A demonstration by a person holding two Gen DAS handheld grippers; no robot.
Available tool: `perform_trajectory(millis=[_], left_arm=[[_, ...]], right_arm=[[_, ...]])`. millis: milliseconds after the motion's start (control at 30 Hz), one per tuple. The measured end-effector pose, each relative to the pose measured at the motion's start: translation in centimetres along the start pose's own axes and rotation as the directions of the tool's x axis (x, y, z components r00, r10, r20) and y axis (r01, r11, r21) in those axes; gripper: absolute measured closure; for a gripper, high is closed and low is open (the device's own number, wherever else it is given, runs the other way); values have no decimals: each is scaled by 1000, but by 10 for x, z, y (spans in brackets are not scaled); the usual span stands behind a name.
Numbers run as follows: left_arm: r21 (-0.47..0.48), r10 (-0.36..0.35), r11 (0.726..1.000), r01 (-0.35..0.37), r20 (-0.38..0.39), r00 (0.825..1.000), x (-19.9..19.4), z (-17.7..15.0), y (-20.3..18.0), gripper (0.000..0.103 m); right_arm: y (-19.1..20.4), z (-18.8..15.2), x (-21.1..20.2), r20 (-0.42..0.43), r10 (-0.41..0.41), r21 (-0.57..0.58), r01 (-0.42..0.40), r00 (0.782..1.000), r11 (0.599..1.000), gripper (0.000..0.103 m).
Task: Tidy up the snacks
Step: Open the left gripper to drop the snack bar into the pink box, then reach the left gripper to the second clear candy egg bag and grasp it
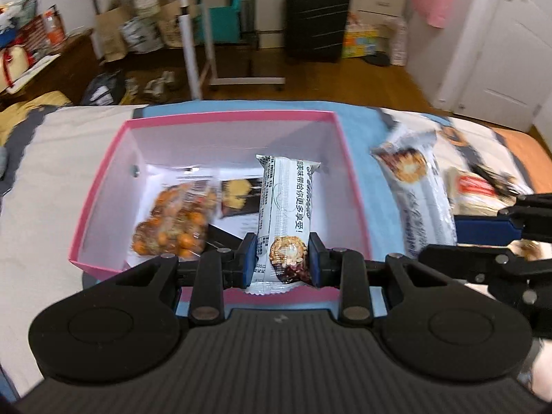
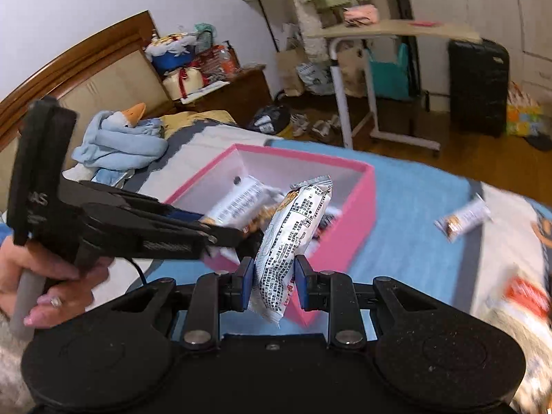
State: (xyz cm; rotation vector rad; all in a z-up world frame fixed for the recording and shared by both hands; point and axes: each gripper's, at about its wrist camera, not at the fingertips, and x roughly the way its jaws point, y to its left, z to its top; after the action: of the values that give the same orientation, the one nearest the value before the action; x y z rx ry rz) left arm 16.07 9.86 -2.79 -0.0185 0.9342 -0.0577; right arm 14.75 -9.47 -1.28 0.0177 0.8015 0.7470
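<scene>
A pink box (image 1: 103, 179) with white inside stands on a blue cloth on the bed; it also shows in the right wrist view (image 2: 365, 203). Inside lie a bag of orange nuts (image 1: 172, 224) and a dark snack pack (image 1: 236, 196). My left gripper (image 1: 282, 258) is shut on a white snack bar (image 1: 286, 207), held over the box's near wall. My right gripper (image 2: 274, 283) is shut on another white snack bar (image 2: 293, 238), held just outside the box's near right corner. In the left wrist view that bar (image 1: 414, 193) and the right gripper's fingers (image 1: 483, 227) appear to the right of the box.
A small snack bar (image 2: 462, 220) lies on the blue cloth to the right of the box. A red-and-white snack bag (image 2: 524, 296) lies further right. A blue plush toy (image 2: 120, 138) lies near the headboard. A rolling table (image 1: 220, 34) and a black suitcase (image 1: 317, 17) stand beyond the bed.
</scene>
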Motion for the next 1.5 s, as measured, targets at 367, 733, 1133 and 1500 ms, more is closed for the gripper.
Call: perform_trajectory(millis=[367,733,1133,1500], left_arm=[[-72,61,995,-65,-64,996,48,4,20,73],[-79,97,991,-106,-115,989,78,3,24,62],[-6,19,1000,-19,-30,999,-1,3,4,33],[85,-103,991,103,-6,995,-51,-8,-44,24]], right_arm=[[-3,13,78,-81,-72,-61,67,994,996,73],[-7,8,101,-115,-95,-129,80,989,988,69],[2,0,7,0,-30,-105,30,1000,994,48],[2,-17,-83,70,-155,-99,161,985,982,29]])
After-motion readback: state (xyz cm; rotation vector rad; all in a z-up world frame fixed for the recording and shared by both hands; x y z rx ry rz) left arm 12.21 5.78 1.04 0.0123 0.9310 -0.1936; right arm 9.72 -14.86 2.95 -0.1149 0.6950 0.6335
